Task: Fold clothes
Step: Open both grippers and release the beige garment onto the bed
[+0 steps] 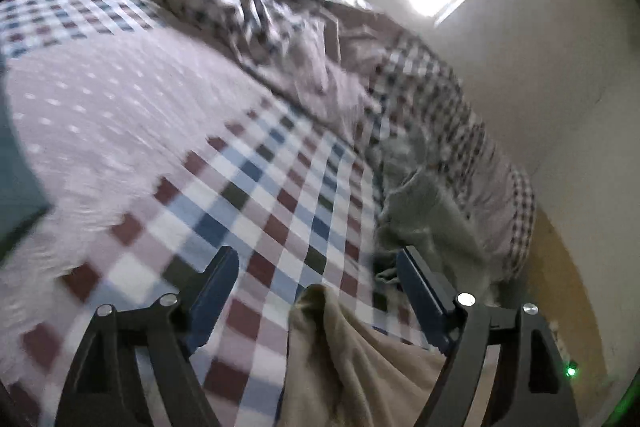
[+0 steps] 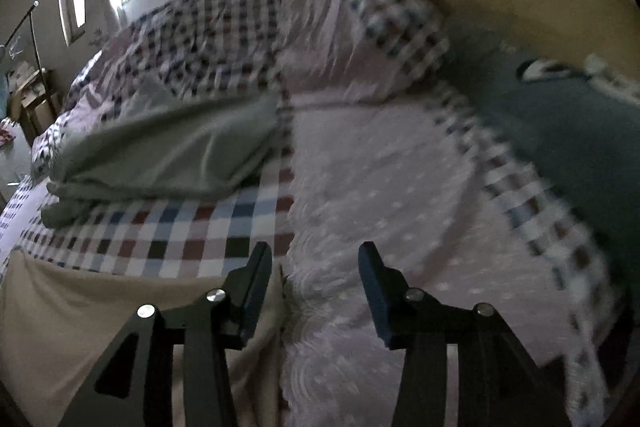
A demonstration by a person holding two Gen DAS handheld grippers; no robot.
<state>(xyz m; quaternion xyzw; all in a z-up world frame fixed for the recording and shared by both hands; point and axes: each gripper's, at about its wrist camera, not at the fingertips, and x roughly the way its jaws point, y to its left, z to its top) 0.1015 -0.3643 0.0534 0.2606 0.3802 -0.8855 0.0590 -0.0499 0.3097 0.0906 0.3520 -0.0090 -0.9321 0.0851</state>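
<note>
With both jaws apart and empty, my left hand-held gripper (image 1: 316, 283) and right hand-held gripper (image 2: 316, 283) hover over the beige garment (image 1: 360, 367) on the bed (image 1: 260, 187); its loose fold may slump open.

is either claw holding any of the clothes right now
No. Both the left claw and the right claw are open; the beige garment lies loose between the left fingers, ungripped.

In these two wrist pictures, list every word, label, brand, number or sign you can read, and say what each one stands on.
No readable text in either view.
Beige garment: plain, no label showing.
Grey-green garment: plain, no print.
Checked bedcover: pattern only, blurred.
Dark teal cloth: a white mark near its top edge, too blurred to read.
</note>
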